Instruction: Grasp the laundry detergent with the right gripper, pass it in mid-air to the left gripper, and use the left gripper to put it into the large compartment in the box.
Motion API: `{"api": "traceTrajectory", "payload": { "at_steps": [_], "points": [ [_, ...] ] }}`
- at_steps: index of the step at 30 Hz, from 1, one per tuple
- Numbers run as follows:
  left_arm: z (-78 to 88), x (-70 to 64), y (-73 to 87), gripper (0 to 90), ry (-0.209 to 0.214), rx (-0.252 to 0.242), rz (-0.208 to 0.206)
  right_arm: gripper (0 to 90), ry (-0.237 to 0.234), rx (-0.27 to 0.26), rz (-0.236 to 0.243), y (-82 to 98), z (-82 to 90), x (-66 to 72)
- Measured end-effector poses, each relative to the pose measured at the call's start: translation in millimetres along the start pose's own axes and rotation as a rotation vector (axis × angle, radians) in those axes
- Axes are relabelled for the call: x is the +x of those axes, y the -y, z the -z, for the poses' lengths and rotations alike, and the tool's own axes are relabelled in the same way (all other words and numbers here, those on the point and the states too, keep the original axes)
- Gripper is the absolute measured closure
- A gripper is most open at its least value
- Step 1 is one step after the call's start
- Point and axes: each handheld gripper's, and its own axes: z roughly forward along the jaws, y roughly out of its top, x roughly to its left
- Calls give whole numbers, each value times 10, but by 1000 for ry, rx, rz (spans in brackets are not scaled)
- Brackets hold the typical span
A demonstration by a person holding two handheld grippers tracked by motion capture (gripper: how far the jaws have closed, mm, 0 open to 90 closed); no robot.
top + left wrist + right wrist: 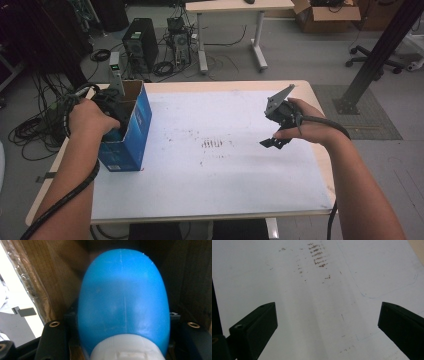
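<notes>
Smooth blue plastic bottle with white cap: cap cut off by the bottom edge of the left gripper view; label and base hidden. Left gripper: jaw tips hidden inside the open blue cardboard box in the high view. Right gripper: its 2 black jaws cut off by the bottom and side edges of the right gripper view.

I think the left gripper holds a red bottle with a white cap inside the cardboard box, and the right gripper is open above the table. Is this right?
Not quite: the bottle is blue, not red, as the left gripper view shows. The rest holds: it has a white cap and sits inside the cardboard box, held by the left gripper, while the right gripper is open above the table.
</notes>
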Motion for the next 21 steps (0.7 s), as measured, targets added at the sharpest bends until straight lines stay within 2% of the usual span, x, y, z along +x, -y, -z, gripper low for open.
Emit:
{"api": "traceTrajectory", "payload": {
  "at_steps": [6, 17, 21],
  "points": [
    [-9, 20, 0, 385, 6, 6, -5, 23, 0, 0, -4, 3, -7, 4],
    [-18, 35, 14, 381, 15, -19, 3, 23, 0, -1, -4, -12, 3, -4],
    [-16, 35, 15, 381, 13, -14, -3, 23, 3, 0, -5, -11, 11, -5]
  ]
}}
